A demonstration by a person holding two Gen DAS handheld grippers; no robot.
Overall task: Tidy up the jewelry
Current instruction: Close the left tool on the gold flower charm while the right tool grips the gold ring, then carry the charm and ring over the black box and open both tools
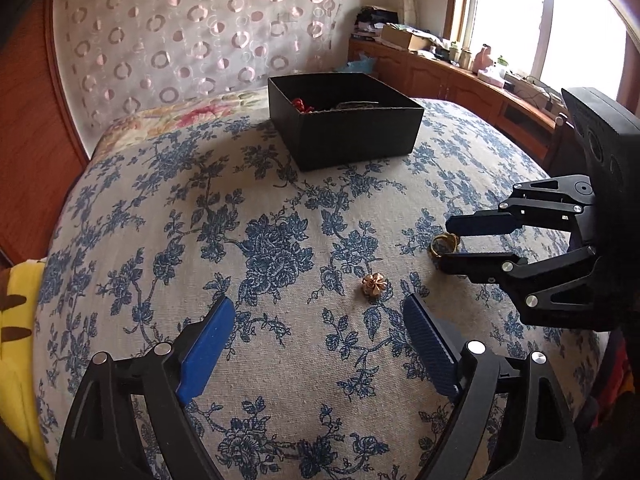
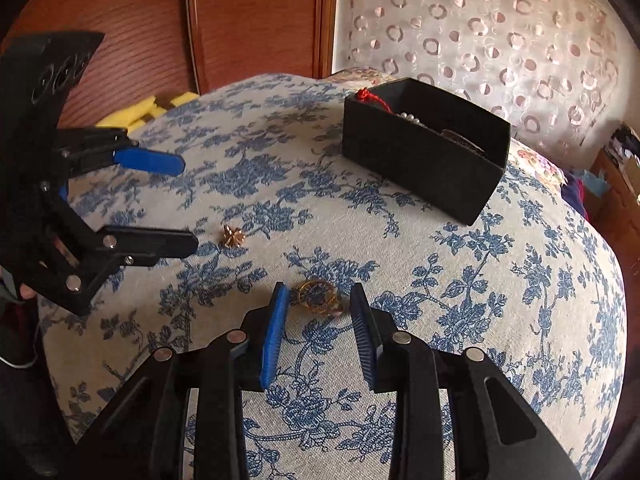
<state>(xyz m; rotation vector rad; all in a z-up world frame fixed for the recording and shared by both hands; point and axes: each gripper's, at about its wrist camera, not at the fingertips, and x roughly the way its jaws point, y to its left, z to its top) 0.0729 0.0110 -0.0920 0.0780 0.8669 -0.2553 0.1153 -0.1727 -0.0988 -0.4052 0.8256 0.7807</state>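
Observation:
A gold ring [image 2: 319, 298] lies on the blue-flowered bedcover between the tips of my right gripper [image 2: 319, 294], whose jaws stand open around it without touching. The ring also shows in the left wrist view [image 1: 443, 244], with the right gripper [image 1: 448, 245] around it. A small rose-gold flower piece [image 1: 373, 285] lies just ahead of my left gripper [image 1: 318, 312], which is open and empty; this piece shows in the right wrist view [image 2: 233, 237] near the left gripper [image 2: 187, 205]. A black open box [image 1: 344, 120] holds a red cord [image 2: 370, 97] and pearls [image 2: 410, 117].
The bedcover [image 1: 260, 240] bulges and drops off at its edges. A wooden headboard [image 2: 248, 20] and a circle-patterned curtain [image 1: 192, 32] stand behind. A yellow cloth [image 1: 16, 340] lies at the left. A cluttered wooden cabinet [image 1: 460, 76] runs under the window.

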